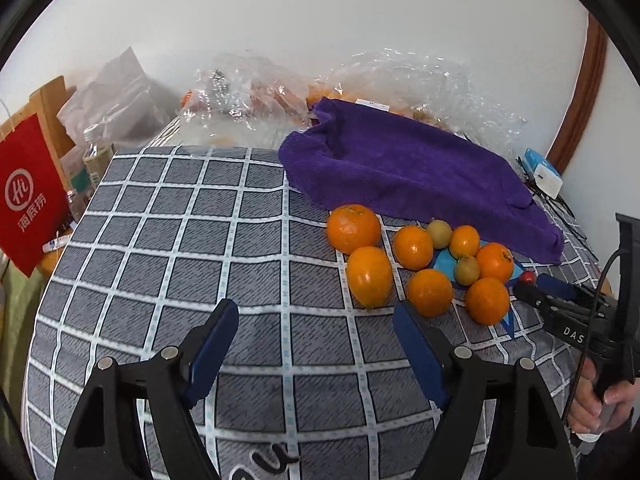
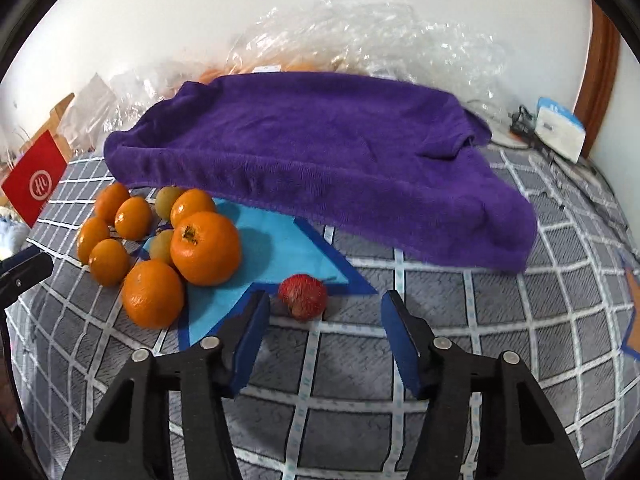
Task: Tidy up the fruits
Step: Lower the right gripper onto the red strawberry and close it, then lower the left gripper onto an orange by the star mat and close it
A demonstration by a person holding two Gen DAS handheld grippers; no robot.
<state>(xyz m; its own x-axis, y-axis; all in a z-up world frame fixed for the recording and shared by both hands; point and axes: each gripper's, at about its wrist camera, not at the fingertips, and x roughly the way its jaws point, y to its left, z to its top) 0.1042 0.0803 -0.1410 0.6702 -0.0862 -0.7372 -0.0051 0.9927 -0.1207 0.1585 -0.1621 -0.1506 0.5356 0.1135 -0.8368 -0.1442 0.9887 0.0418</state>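
Note:
Several oranges and two small green-yellow fruits lie clustered on a blue paper arrow on the checked tablecloth. In the right wrist view the oranges sit to the left. A small red fruit lies on the cloth just ahead of my open, empty right gripper. It also shows in the left wrist view at the right gripper's tips. My left gripper is open and empty, left of and nearer than the cluster.
A purple towel lies heaped behind the fruit. Clear plastic bags line the wall. A red card and a bottle stand at the left. A white and blue box and cables sit at the right.

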